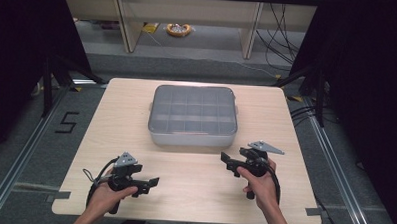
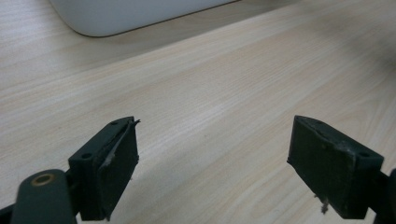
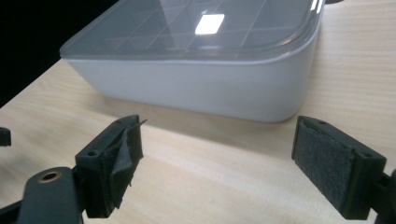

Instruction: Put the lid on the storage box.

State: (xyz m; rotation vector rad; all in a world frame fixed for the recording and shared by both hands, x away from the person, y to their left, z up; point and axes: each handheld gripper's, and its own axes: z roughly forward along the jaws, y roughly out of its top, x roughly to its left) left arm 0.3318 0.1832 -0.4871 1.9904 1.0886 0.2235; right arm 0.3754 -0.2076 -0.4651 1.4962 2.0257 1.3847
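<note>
A person is holding a tool in each hand low over a pale wooden bench (image 1: 133,200), forearms coming in from the near edge. The left tool (image 1: 153,182) is sitting near the front left of the bench, gripped in the left hand (image 1: 108,194) and pointing toward the right, roughly along the near edge; its jaws are standing wide apart with bare wood between them, as the left gripper view shows (image 2: 212,163). The right tool (image 1: 226,160) is hovering farther in, at the front right, held in the right hand (image 1: 261,182) and angling toward the left and the box; its jaws are likewise spread, with nothing between them (image 3: 215,165).

The box (image 1: 192,117), a grey-white compartment case under a clear lid, is lying flat in the middle of the far half of the bench, its long axis running left to right, parallel to the near edge. In the right gripper view its near wall and rounded corner (image 3: 196,91) are lying just ahead of the open jaws, apart from them. Neither tool is touching the box.
</note>
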